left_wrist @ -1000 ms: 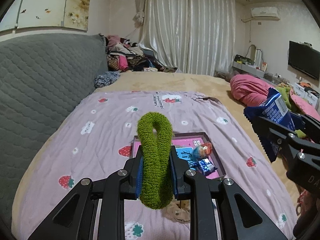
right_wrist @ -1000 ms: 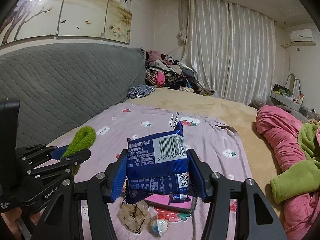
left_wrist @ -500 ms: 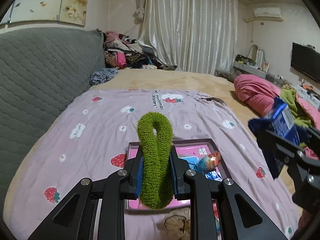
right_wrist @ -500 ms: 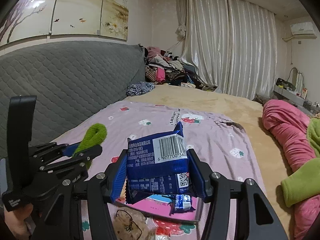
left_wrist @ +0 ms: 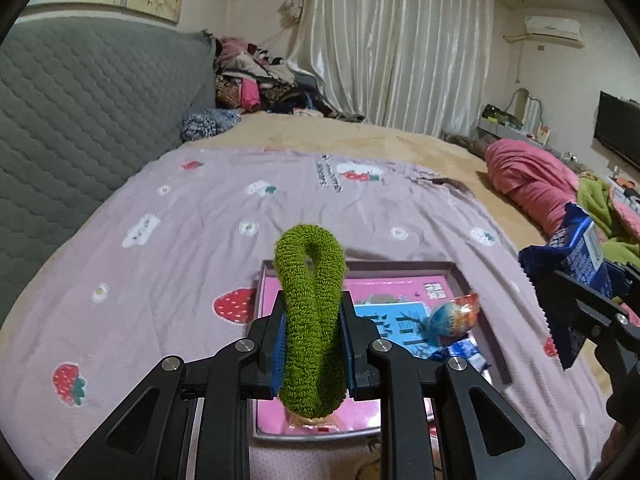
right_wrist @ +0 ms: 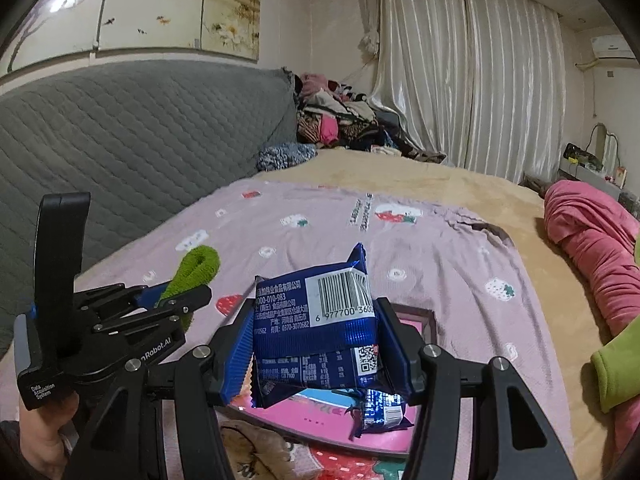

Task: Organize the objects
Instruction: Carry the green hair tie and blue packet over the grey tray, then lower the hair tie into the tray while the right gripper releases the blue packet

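My left gripper (left_wrist: pixel 312 344) is shut on a fuzzy green fabric loop (left_wrist: pixel 310 304), which stands upright between the blue pads. My right gripper (right_wrist: pixel 316 352) is shut on a blue snack packet (right_wrist: pixel 316 320) with a barcode. Both hang over a grey-rimmed tray (left_wrist: pixel 360 267) with a pink bottom that lies on the bed. In the tray lie a round orange-and-blue wrapped sweet (left_wrist: pixel 454 316) and a small blue packet (right_wrist: pixel 380 412). In the left wrist view the right gripper (left_wrist: pixel 584 312) with its blue packet (left_wrist: pixel 576 252) shows at the right edge. The left gripper (right_wrist: pixel 176 300) sits at the left of the right wrist view.
The bed carries a lilac strawberry-print cover (left_wrist: pixel 200 240) and a tan blanket (left_wrist: pixel 360 140) beyond. A grey quilted headboard (left_wrist: pixel 80 112) runs along the left. Pink bedding (left_wrist: pixel 532 184) and green fabric (right_wrist: pixel 616 364) lie at the right. A brownish item (right_wrist: pixel 256 448) lies just before the tray.
Both grippers have come forward and down toward the tray, which now looms larger under them. Each holds the same thing as before.
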Demonstrator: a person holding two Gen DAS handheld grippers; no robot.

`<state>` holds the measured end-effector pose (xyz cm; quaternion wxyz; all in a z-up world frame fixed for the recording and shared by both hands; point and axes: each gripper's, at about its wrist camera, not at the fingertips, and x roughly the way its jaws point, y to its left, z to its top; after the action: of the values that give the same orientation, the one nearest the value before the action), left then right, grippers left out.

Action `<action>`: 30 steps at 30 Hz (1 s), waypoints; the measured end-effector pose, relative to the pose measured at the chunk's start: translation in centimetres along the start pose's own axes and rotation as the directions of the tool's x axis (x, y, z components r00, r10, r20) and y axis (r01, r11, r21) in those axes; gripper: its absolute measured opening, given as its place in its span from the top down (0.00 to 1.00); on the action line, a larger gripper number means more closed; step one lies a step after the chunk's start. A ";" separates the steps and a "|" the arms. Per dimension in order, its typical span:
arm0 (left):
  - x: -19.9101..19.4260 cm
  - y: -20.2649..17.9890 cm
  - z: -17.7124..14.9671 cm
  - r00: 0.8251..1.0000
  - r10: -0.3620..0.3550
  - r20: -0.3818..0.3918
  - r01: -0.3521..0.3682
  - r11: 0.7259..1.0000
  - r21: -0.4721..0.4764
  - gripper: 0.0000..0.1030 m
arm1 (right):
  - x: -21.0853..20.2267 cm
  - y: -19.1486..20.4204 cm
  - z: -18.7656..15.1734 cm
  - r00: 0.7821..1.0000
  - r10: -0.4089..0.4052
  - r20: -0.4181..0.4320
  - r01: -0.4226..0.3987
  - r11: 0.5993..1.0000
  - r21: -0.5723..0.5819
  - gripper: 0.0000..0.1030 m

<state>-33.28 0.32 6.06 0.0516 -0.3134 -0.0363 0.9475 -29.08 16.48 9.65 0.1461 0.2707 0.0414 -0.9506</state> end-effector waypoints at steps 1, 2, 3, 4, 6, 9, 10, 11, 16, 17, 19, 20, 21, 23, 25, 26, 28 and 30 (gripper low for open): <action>0.4 0.0 -0.2 1.000 -0.003 -0.002 0.003 1.000 -0.003 0.78 | 0.5 -0.2 -0.3 1.000 -0.003 -0.005 0.003 1.000 0.000 0.44; 1.0 0.1 -0.4 1.000 -0.008 -0.008 0.008 1.000 -0.011 0.78 | 1.0 -0.4 -0.5 1.000 -0.004 -0.013 0.004 1.000 0.003 0.44; 1.7 0.2 -0.7 1.000 -0.010 -0.013 0.010 1.000 -0.016 0.78 | 1.6 -0.6 -0.9 1.000 -0.002 -0.025 0.002 1.000 0.004 0.44; 2.3 0.2 -0.9 1.000 -0.011 -0.016 0.011 1.000 -0.016 0.78 | 2.1 -0.6 -1.2 0.999 0.000 -0.039 0.000 1.000 0.000 0.44; 3.4 0.3 -1.8 1.000 -0.016 -0.021 0.015 1.000 -0.016 0.78 | 3.1 -0.7 -2.0 0.998 -0.005 -0.057 0.005 1.000 -0.002 0.44; 4.9 0.5 -2.6 0.999 -0.025 -0.031 0.025 1.000 0.004 0.78 | 4.7 -0.7 -3.1 0.997 -0.004 -0.076 0.004 1.000 -0.002 0.44; 5.3 0.4 -2.7 0.999 -0.021 -0.031 0.022 1.000 0.014 0.78 | 5.2 -0.6 -3.4 0.997 -0.004 -0.077 0.004 1.000 0.000 0.44; 5.5 0.4 -2.9 0.999 -0.019 -0.032 0.019 1.000 0.022 0.78 | 5.8 -0.5 -3.6 0.997 -0.002 -0.077 0.002 1.000 0.001 0.44; 7.7 0.6 -4.0 0.997 -0.022 -0.078 0.025 0.999 0.030 0.78 | 8.2 -0.5 -5.0 0.995 0.003 -0.101 -0.005 1.000 -0.017 0.44; 8.1 0.5 -4.2 0.996 -0.021 -0.088 0.024 0.999 0.030 0.78 | 8.5 -0.4 -5.3 0.994 -0.004 -0.108 0.002 1.000 -0.020 0.44; 9.0 0.5 -4.6 0.993 -0.023 -0.113 0.027 0.999 0.026 0.78 | 9.6 -0.7 -5.8 0.991 -0.018 -0.131 0.014 0.999 -0.032 0.44; 9.2 0.6 -4.7 0.992 -0.028 -0.122 0.030 0.999 0.020 0.78 | 10.0 -0.8 -6.0 0.990 -0.019 -0.140 0.015 0.999 -0.030 0.44; 9.5 0.5 -4.8 0.991 -0.031 -0.132 0.034 0.999 0.021 0.78 | 10.4 -0.9 -6.2 0.988 -0.015 -0.152 0.010 1.000 -0.029 0.44; 9.8 0.3 -5.0 0.990 -0.024 -0.136 0.028 0.999 0.028 0.78 | 10.9 -0.9 -6.6 0.986 -0.004 -0.164 -0.001 1.000 -0.028 0.44; 9.9 0.3 -5.2 0.990 -0.027 -0.141 0.031 0.999 0.030 0.78 | 11.6 -1.0 -7.0 0.981 0.007 -0.193 -0.012 1.000 -0.021 0.44; 10.0 0.3 -5.3 0.989 -0.027 -0.146 0.032 0.999 0.030 0.78 | 11.8 -1.1 -7.2 0.979 0.010 -0.203 -0.015 1.000 -0.022 0.44; 10.3 0.2 -5.4 0.987 -0.028 -0.157 0.034 0.999 0.033 0.78 | 12.3 -1.2 -7.6 0.973 0.011 -0.229 -0.016 1.000 -0.019 0.44; 10.6 -0.1 -5.7 0.984 -0.035 -0.172 0.042 0.998 0.037 0.78 | 12.4 -1.5 -7.7 0.970 0.018 -0.242 -0.020 1.000 -0.004 0.44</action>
<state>-38.37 1.88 -4.75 0.0793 -0.3920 -0.0186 0.9164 -35.74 15.93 -3.45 0.1500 0.3843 0.0591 -0.9090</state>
